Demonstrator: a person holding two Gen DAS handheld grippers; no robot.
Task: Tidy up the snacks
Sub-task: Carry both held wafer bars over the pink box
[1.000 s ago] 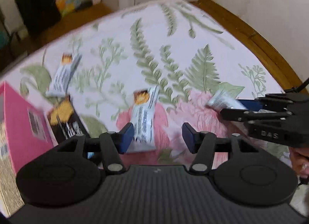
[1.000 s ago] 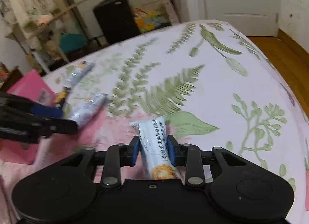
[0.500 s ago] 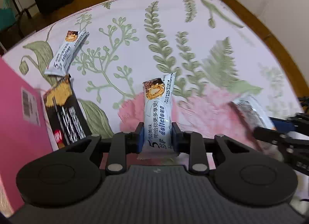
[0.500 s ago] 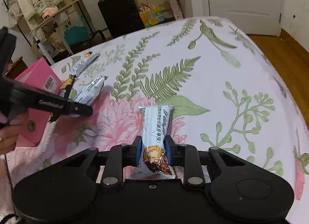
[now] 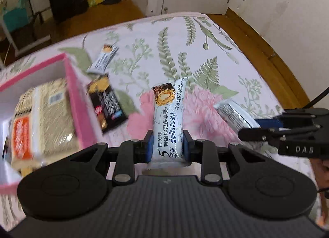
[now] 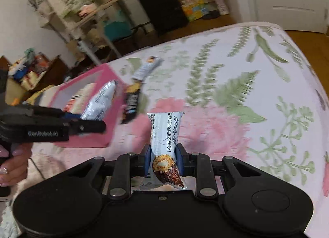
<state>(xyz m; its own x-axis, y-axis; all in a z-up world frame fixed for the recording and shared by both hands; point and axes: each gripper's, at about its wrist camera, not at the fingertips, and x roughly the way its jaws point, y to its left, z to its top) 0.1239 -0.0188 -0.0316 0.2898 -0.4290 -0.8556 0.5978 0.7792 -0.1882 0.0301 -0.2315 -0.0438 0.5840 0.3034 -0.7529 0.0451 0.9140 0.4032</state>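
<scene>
the pink box (image 5: 80,102) sits open on the bed (image 5: 236,69), at the left of the left wrist view, and a large pale packet with an orange label (image 5: 41,120) lies inside it. just outside its right wall a black snack packet (image 5: 107,104) rests on the floral cover, and a white snack bar (image 5: 102,58) lies a little farther off.

the left claw (image 5: 167,145) is clamped on a white snack bar of its own (image 5: 167,120), lifted clear of the cover. the right claw (image 6: 162,158) is likewise closed on another white bar (image 6: 165,141), held above the pink flower print.

compared with half a second ago, the box's open inside now shows in the left wrist view, where only its outer wall showed before. in the right wrist view the left claw's bar (image 6: 98,102) now hangs in front of the box opening (image 6: 107,77), having been off to the side of the box earlier. both claws keep their grip.
</scene>
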